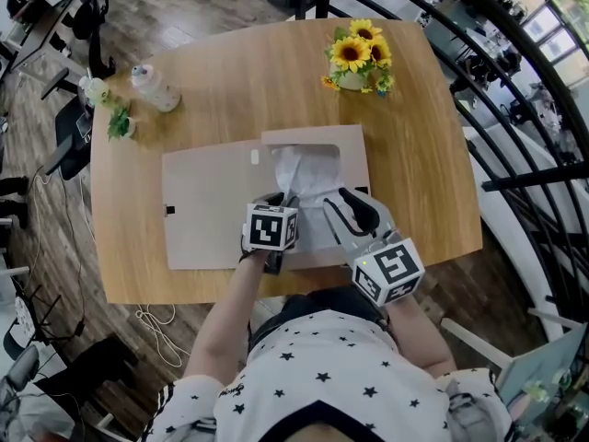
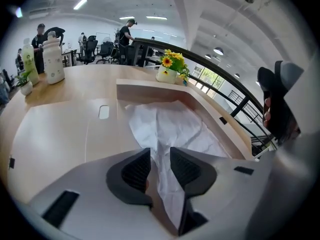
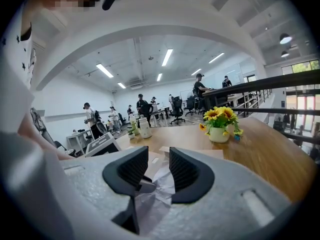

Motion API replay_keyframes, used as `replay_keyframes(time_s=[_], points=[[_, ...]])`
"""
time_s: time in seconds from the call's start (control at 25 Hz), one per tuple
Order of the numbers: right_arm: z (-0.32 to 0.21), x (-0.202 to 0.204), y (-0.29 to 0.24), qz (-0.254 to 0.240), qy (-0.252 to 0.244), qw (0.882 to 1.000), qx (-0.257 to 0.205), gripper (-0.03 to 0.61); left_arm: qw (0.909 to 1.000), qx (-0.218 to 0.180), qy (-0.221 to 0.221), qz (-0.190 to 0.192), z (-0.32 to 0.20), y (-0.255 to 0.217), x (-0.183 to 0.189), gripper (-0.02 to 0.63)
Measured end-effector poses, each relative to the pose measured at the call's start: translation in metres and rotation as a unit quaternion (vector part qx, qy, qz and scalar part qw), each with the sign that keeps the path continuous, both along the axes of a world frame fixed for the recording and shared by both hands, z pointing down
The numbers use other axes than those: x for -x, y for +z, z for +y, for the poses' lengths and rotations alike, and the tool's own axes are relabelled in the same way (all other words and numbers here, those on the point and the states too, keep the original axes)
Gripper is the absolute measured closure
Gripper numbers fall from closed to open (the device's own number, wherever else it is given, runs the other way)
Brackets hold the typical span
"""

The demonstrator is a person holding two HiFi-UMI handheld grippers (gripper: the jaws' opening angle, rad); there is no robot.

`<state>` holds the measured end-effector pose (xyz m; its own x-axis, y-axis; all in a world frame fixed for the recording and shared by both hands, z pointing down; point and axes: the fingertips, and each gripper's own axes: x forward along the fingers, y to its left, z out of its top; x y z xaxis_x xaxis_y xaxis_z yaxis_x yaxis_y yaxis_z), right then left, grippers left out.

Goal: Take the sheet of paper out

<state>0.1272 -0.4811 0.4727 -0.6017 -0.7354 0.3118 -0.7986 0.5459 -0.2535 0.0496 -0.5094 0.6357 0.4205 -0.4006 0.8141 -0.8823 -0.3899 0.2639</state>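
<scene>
- Head view: the paper [image 1: 304, 178] is seen as a white, crumpled sheet at the right part of the beige envelope [image 1: 207, 215] on the surface [image 1: 419, 155]. Its long axis runs from the person toward the far edge. Its near end is hidden beneath the left gripper [image 1: 283, 199] and the right gripper [image 1: 339, 201].
- Left gripper view: the fingers [image 2: 135, 171] are held slightly apart. A raised crease of the paper [image 2: 170, 126] lies in the gap, unclamped. The sheet widens away from them, and its near end is cut off by the gripper body.
- Right gripper view: the fingers [image 3: 187, 171] are held apart on nothing. Only a wrinkled patch of paper [image 3: 157, 196] is seen below the gap; the rest is hidden.
</scene>
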Motion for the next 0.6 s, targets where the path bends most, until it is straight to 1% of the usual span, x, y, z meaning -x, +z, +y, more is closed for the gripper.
replay_keyframes(time_s=[0.16, 0.32, 0.48, 0.6], points=[[-0.001, 0.000, 0.003, 0.000, -0.004, 1.000, 0.006, 0.462, 0.9999, 0.011, -0.003, -0.002, -0.002, 0.004, -0.001, 0.496], [-0.001, 0.002, 0.005, -0.005, -0.008, 1.000, 0.009, 0.462, 0.9999, 0.014, -0.004, -0.006, -0.004, 0.007, -0.001, 0.499], [-0.002, 0.005, 0.004, -0.004, -0.011, 1.000, 0.008, 0.462, 0.9997, 0.016, -0.011, -0.016, -0.003, 0.013, 0.004, 0.529], [-0.003, 0.006, 0.001, -0.002, -0.011, 1.000, 0.008, 0.462, 0.9996, 0.010, -0.014, -0.021, -0.007, 0.009, 0.008, 0.567]])
